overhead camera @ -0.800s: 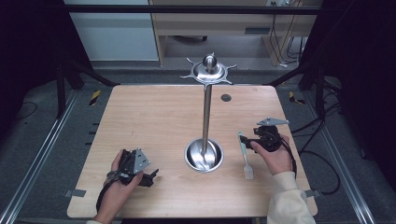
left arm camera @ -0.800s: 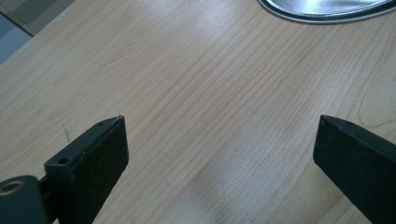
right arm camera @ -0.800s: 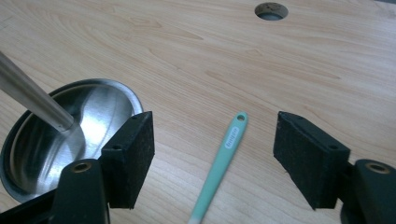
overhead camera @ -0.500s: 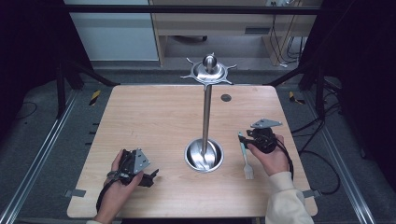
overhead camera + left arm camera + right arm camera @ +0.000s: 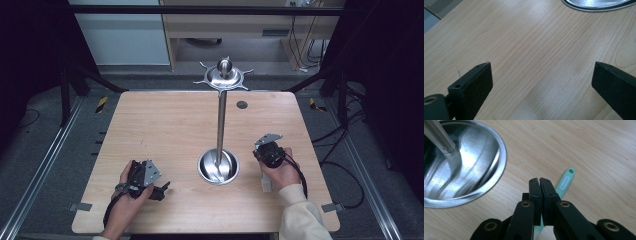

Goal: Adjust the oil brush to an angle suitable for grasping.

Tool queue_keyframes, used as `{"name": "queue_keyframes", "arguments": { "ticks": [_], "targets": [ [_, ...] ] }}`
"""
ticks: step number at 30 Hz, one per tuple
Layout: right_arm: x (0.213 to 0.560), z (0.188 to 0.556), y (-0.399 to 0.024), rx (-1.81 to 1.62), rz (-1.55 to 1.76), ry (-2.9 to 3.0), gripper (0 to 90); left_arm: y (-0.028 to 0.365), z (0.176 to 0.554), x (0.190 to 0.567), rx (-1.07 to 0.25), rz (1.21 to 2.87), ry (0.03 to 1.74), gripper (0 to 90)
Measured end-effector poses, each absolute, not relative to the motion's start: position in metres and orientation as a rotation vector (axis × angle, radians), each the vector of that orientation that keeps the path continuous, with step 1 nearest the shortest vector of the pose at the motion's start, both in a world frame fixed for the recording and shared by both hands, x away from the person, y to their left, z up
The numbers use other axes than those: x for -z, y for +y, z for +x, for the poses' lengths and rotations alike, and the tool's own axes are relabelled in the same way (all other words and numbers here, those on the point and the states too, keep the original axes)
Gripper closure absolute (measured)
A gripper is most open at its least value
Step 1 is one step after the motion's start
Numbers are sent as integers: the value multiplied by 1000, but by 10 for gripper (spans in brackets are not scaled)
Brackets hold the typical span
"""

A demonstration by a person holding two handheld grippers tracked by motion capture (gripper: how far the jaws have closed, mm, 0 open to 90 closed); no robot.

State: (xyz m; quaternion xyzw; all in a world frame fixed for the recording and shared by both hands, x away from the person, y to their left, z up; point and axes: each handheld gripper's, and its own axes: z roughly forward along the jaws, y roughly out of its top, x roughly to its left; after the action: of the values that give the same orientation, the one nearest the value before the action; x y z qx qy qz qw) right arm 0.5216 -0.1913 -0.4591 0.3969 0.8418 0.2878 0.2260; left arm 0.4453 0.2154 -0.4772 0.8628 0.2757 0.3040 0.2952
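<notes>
Here the right gripper [image 5: 539, 179] hovers low with its jaws pressed together on nothing, and the mint-green utensil handle [image 5: 565, 181] lies flat on the surface [image 5: 599, 150] directly beneath and just beyond its tips, the hanging hole pointing away. The steel stand's dish [image 5: 486, 157] sits close on the gripper's left. To take the handle well, I judge the jaws must first spread, then drop astride the narrow handle so the pads meet its long edges squarely, near the middle rather than the thin end. The left gripper [image 5: 541, 75] rests wide apart and empty, the dish's rim just ahead of it.
</notes>
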Motion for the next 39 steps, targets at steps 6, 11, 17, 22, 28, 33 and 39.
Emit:
{"name": "queue_keyframes", "arguments": {
  "ticks": [6, 11, 17, 22, 28, 33, 39],
  "targets": [
    [468, 526, -187, -765, 1093, 2348, 900, 215, 445, 478, -809, 2297, 733, 30],
    [473, 529, -187, -731, 1112, 2357, 900, 215, 445, 478, -808, 2296, 736, 30],
    [476, 530, -188, -718, 1136, 2360, 900, 215, 445, 478, -808, 2296, 734, 30],
    [478, 531, -189, -698, 1154, 2367, 900, 215, 445, 478, -807, 2298, 733, 30],
    [480, 532, -188, -652, 1155, 2376, 900, 215, 445, 478, -805, 2301, 731, 31],
    [480, 532, -191, -624, 1194, 2361, 900, 215, 445, 478, -802, 2303, 730, 31],
    [481, 532, -189, -614, 1188, 2368, 900, 214, 445, 478, -801, 2308, 724, 31]
  ]
}}
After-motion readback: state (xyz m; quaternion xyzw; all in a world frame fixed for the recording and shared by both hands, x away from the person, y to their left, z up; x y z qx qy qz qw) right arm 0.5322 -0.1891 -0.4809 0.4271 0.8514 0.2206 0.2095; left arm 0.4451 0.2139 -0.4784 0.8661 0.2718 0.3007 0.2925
